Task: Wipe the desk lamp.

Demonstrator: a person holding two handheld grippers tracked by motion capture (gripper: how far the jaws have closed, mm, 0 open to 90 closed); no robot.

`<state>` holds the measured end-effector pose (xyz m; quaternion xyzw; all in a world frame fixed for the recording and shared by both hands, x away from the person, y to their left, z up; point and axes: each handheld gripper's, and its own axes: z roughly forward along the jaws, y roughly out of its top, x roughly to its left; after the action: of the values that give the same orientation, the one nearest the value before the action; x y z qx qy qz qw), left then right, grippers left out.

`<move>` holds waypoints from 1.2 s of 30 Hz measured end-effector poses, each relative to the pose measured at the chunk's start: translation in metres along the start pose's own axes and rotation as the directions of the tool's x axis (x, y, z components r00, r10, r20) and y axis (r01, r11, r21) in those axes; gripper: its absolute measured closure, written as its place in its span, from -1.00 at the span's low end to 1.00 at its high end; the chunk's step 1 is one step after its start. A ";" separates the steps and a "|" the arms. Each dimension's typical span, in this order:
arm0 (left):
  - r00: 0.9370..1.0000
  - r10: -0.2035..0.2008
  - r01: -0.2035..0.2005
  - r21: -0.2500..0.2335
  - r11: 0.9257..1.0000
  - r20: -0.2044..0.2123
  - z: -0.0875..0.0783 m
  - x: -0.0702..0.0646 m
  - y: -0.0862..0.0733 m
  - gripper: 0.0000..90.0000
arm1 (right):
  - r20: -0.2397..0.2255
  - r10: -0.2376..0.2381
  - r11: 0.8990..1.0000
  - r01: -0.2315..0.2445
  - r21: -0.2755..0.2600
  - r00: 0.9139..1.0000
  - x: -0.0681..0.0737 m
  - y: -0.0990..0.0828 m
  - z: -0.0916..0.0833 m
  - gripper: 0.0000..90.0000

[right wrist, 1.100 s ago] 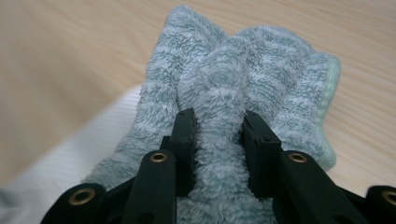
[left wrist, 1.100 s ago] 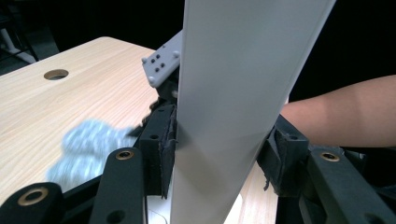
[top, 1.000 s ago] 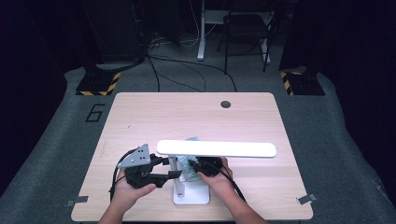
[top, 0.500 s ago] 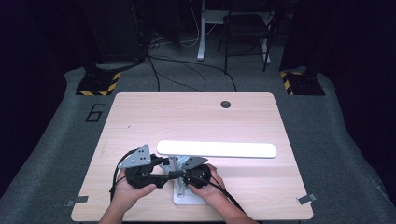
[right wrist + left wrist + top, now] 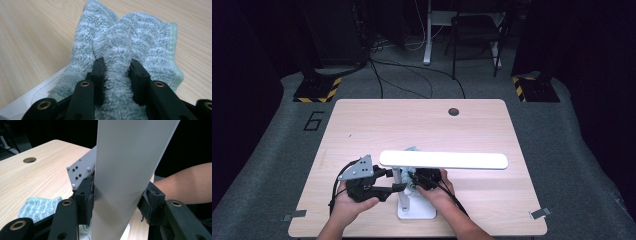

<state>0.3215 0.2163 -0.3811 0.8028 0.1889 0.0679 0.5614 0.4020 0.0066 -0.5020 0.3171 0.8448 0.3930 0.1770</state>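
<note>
Steadying the lamp (image 5: 443,160), the left tongs (image 5: 116,202) clench its upright arm so the right tongs (image 5: 117,75), pinching the green cloth (image 5: 125,47) bunched over the lamp's base on the counter (image 5: 377,125), can wipe.

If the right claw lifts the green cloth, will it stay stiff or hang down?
Probably floppy: the cloth already bunches into a ridge between the right claw. It looks fluffy and light, so it will likely drape and not slip easily.
</note>
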 end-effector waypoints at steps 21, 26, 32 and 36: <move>0.999 0.004 -0.003 0.021 1.000 -0.033 0.001 -0.003 0.003 0.15 | -0.120 0.018 1.000 -0.020 -0.011 0.993 0.016 -0.005 -0.022 0.50; 1.000 0.003 -0.003 0.023 1.000 -0.029 0.001 -0.003 0.003 0.15 | -0.109 -0.054 0.999 0.054 0.000 0.993 0.028 -0.007 -0.018 0.50; 1.000 0.002 -0.002 0.026 1.000 -0.028 0.002 -0.004 0.003 0.14 | -0.082 -0.115 0.993 0.115 0.001 0.990 0.027 -0.007 -0.014 0.50; 1.000 0.002 -0.002 0.028 1.000 -0.029 0.002 -0.004 0.003 0.14 | -0.052 -0.086 0.996 0.086 -0.008 0.995 0.026 -0.003 -0.008 0.50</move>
<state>0.3189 0.2122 -0.3783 0.8097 0.1973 0.0776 0.5473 0.3772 0.0181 -0.5009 0.2694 0.8609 0.3956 0.1726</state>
